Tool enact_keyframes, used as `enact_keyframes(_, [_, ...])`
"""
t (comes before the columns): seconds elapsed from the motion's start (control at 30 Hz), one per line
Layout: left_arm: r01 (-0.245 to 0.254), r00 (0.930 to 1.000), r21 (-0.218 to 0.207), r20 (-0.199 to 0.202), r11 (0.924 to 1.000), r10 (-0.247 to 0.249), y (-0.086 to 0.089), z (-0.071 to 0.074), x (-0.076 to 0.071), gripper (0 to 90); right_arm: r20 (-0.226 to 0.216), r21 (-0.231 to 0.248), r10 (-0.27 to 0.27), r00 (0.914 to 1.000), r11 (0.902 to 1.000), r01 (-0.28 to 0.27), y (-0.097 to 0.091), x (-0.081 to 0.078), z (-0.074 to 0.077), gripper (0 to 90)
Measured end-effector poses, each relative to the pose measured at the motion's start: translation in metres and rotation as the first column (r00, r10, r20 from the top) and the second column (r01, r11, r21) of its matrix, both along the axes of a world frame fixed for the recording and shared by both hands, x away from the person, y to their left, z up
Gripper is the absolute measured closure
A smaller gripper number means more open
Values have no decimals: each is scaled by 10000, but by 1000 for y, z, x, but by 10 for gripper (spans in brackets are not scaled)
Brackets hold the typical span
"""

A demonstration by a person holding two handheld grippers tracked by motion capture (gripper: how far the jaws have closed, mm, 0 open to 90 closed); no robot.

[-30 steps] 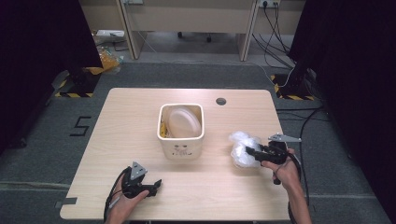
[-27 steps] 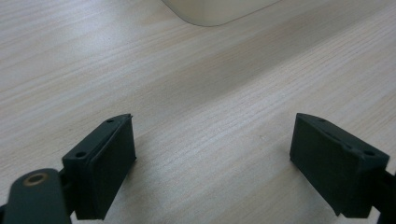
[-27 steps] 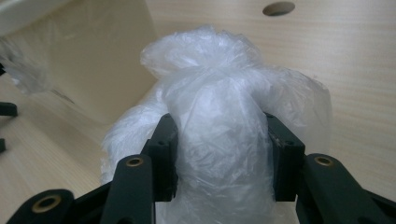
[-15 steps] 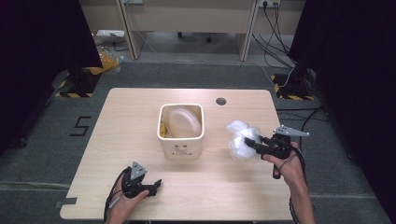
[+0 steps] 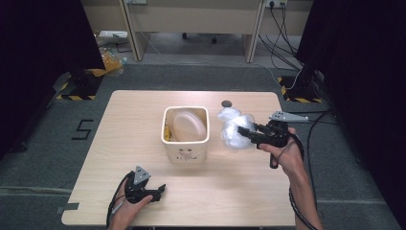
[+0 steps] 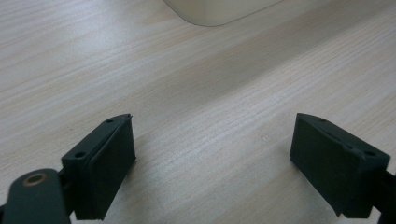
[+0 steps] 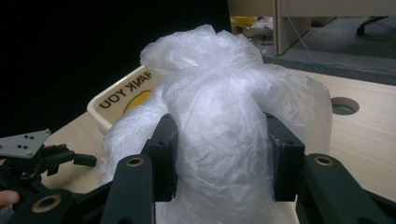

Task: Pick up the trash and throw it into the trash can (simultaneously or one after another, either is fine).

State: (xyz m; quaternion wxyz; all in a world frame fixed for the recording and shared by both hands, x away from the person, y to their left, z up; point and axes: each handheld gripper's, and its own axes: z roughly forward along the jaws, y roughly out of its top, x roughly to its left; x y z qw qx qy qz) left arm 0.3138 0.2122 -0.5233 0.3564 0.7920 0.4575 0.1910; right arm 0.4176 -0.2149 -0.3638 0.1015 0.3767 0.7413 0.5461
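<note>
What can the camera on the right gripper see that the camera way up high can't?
The right gripper view, close up, shows the pads pressing into the crinkly clear plastic bag, and letters reading THANK YOU, back to front, on the bin's wall.

The high view alone shows the whole wooden table, the pale round thing inside the bin, the person's forearms and the grey floor around.

Both show the bag, the bin, the round hole in the table and the left gripper resting low near the table's front edge.
</note>
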Motion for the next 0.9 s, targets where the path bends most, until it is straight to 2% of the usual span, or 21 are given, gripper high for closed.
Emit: enact_keyframes(0.9, [-14, 10000, -2, 28, 10000, 14, 0, 0, 0, 128, 186, -92, 793, 9967, 9968, -791, 48, 17, 31, 553])
